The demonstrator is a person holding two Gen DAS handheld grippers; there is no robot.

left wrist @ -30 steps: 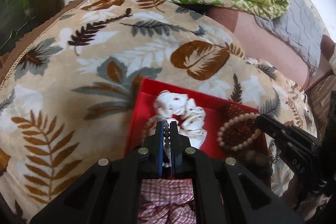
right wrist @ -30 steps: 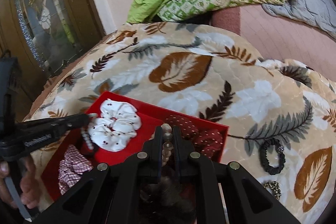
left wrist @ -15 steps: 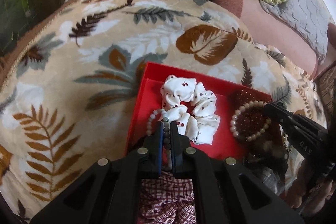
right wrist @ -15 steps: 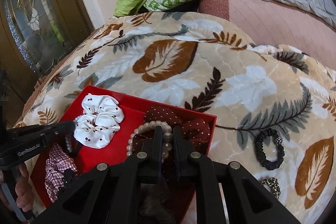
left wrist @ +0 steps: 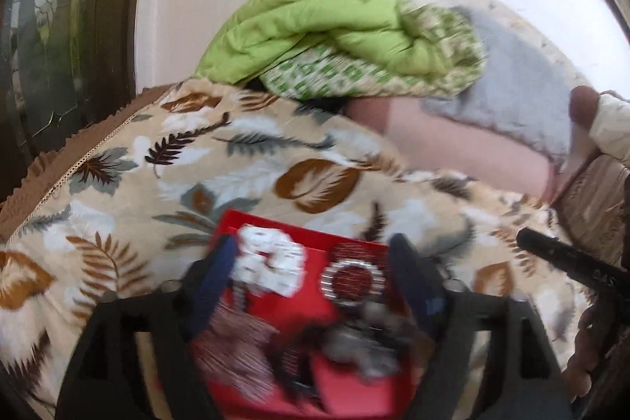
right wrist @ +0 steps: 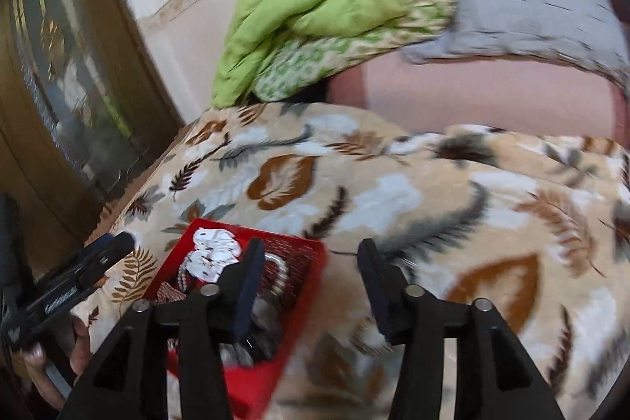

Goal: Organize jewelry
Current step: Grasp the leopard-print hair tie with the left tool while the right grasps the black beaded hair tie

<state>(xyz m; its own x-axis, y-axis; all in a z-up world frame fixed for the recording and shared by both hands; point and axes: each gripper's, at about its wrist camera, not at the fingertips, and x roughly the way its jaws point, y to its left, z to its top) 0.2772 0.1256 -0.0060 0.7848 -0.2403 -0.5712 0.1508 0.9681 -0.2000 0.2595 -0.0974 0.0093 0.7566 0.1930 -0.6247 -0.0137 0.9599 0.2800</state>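
A red tray (left wrist: 366,398) lies on the leaf-patterned blanket (left wrist: 244,160). It holds a white dotted scrunchie (left wrist: 271,262), a pearl bracelet (left wrist: 352,280) on a dark red scrunchie, a checked scrunchie (left wrist: 232,353) and dark items. My left gripper (left wrist: 315,262) is open and empty above the tray. My right gripper (right wrist: 311,262) is open and empty, over the tray's right edge (right wrist: 311,274). The white scrunchie (right wrist: 214,254) and pearl beads (right wrist: 281,274) also show in the right wrist view. Both views are blurred.
A green quilt (left wrist: 334,26) and a grey pillow (left wrist: 523,93) lie at the back by the wall. A wooden glass-panelled door (right wrist: 51,97) stands on the left. The right gripper's finger (left wrist: 571,262) shows at the left wrist view's right side.
Both grippers have opened and let go of their bead bracelets, which now lie in the tray. Both have lifted and tilted back; the right one has shifted right.
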